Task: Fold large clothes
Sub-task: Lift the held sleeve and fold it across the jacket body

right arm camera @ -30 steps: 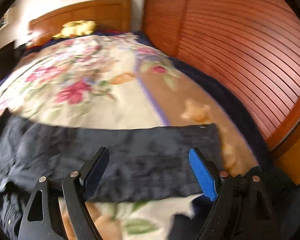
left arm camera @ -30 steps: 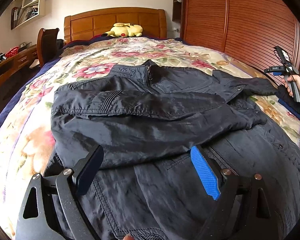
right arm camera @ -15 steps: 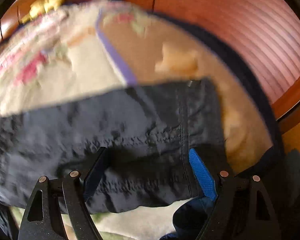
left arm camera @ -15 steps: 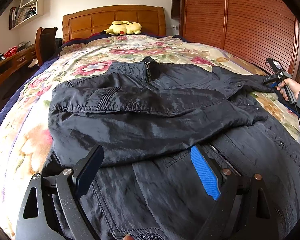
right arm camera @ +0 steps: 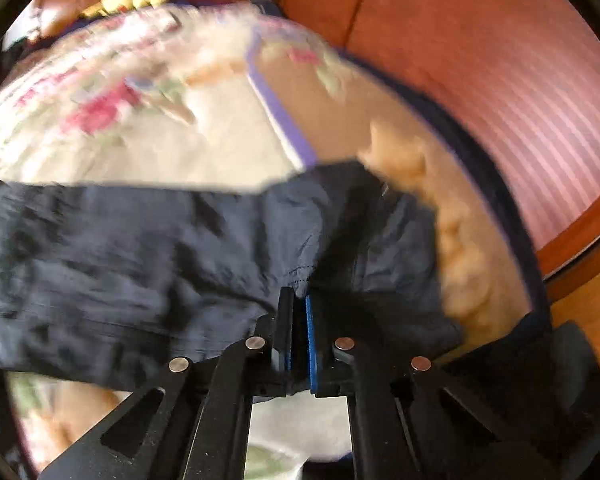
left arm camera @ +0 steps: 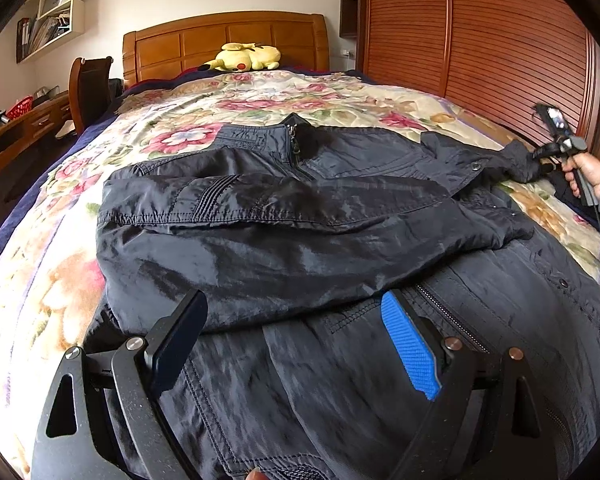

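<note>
A dark navy jacket [left arm camera: 300, 240] lies spread on the floral bedspread [left arm camera: 44, 280], collar toward the headboard, with one sleeve folded across its chest. My left gripper [left arm camera: 296, 320] hovers open over the jacket's lower front, nothing between its fingers. The other sleeve [right arm camera: 180, 248] stretches toward the bed's right edge. My right gripper [right arm camera: 298, 300] is shut on that sleeve's cuff end, cloth pinched between the pads. In the left wrist view the right gripper [left arm camera: 538, 162] shows at the far right, held by a person's hand [left arm camera: 588, 168].
A wooden headboard [left arm camera: 224, 40] with a yellow plush toy [left arm camera: 248, 56] stands at the far end. A slatted wooden wardrobe [left arm camera: 500, 40] runs along the right side. A desk and chair [left arm camera: 88, 88] stand to the left of the bed.
The right gripper dropped onto the sleeve end and closed on it; the cuff is now bunched between its pads. The left gripper kept still and open.
</note>
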A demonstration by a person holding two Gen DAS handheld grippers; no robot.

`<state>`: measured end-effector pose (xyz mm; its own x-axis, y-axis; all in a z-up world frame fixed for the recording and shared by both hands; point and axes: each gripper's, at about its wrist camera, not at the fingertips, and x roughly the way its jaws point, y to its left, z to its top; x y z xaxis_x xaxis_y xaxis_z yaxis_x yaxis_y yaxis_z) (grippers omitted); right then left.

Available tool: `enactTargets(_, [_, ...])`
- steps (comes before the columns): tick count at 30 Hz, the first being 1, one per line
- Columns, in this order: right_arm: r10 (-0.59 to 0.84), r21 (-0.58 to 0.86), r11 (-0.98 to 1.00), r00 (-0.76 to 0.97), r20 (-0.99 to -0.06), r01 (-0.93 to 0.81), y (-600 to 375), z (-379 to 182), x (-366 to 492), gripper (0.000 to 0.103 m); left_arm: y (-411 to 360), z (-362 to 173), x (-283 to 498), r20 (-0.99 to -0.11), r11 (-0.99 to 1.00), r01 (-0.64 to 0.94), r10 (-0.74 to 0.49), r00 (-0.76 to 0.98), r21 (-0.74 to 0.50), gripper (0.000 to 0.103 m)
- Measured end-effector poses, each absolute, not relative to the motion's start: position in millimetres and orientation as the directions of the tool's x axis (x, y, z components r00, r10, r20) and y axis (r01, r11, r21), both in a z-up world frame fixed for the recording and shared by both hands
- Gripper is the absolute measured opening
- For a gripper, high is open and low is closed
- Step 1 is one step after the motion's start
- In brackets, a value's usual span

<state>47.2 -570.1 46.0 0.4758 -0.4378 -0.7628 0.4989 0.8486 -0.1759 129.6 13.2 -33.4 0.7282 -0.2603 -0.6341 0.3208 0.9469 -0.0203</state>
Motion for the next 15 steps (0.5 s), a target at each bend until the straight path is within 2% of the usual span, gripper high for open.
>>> enactTargets(8, [-0.308,-0.082,0.937,0.696,-0.648,0.338,-452.4,129.0,16.0,0.004,15.0,-30.6,127.4,-0.623,0.945,0.325,-0.274,0.733,-0.032,0.089])
enactTargets(15, [-0.134,-0.034,0.989,0.751,-0.646,0.147,-342.7,124.8,-2.6,0.004,18.4,-31.7,125.9,-0.618,0.946,0.322,-0.277,0.736,-0.04,0.089])
